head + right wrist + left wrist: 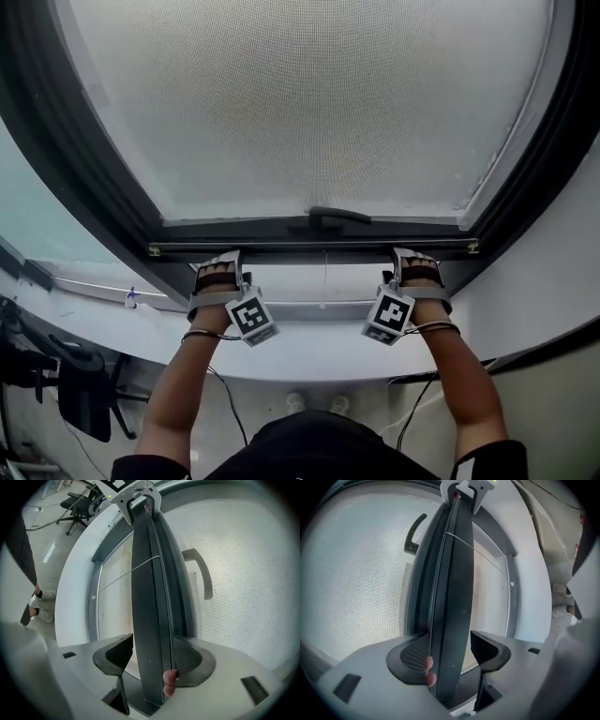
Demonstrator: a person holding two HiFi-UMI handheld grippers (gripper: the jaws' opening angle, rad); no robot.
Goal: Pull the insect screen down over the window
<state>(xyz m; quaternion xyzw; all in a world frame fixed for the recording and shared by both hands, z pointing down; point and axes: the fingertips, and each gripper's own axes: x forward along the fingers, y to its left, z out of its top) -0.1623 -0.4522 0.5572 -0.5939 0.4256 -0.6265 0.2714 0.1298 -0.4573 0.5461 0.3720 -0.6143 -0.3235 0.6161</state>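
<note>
A narrow gap lies open between the screen's bottom bar (314, 249) and the sill (309, 349); a handle (330, 217) juts out just above the bar's middle

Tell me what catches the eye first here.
The pale insect screen fills most of the head view. Its dark bottom bar is clamped by the left gripper and the right gripper, one near each end, with a curved handle midway between them.

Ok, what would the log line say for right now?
left gripper: shut on bar | right gripper: shut on bar | screen: nearly down, gap under bar
</note>
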